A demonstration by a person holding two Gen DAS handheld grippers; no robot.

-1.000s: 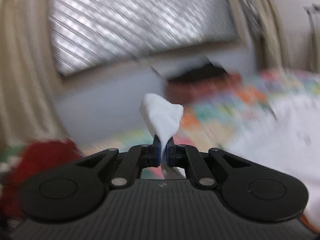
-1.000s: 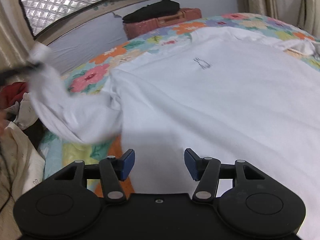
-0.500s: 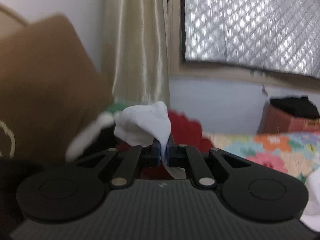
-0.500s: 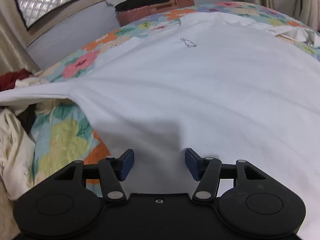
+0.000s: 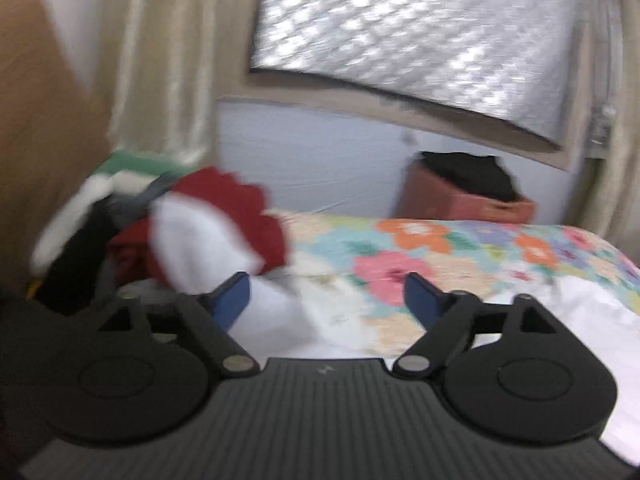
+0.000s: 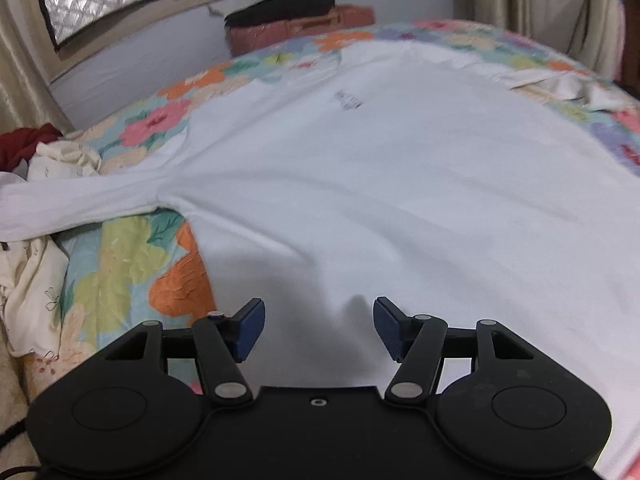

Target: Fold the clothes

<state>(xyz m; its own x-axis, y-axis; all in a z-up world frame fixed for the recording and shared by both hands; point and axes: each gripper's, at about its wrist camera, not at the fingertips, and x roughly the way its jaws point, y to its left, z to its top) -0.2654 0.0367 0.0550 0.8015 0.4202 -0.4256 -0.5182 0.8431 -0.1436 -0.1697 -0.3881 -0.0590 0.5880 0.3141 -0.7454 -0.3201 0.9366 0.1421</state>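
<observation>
Floral bedspread beneath white shirt

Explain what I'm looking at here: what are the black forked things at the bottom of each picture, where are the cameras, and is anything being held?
Each picture comes from a camera mounted on a hand-held gripper that a person carries, one per hand, looking forward along its two blue-tipped fingers. The left hand-held gripper has just been opening; its jaws stand wide and the white sleeve lies loose beside its left finger, no longer pinched. The right hand-held gripper hovers open over the white long-sleeved shirt, which is spread flat on the flowered bedspread. Nothing is held. A red garment lies in a heap of clothes at the bed's edge, and black clothing rests on a reddish box by the wall.
</observation>
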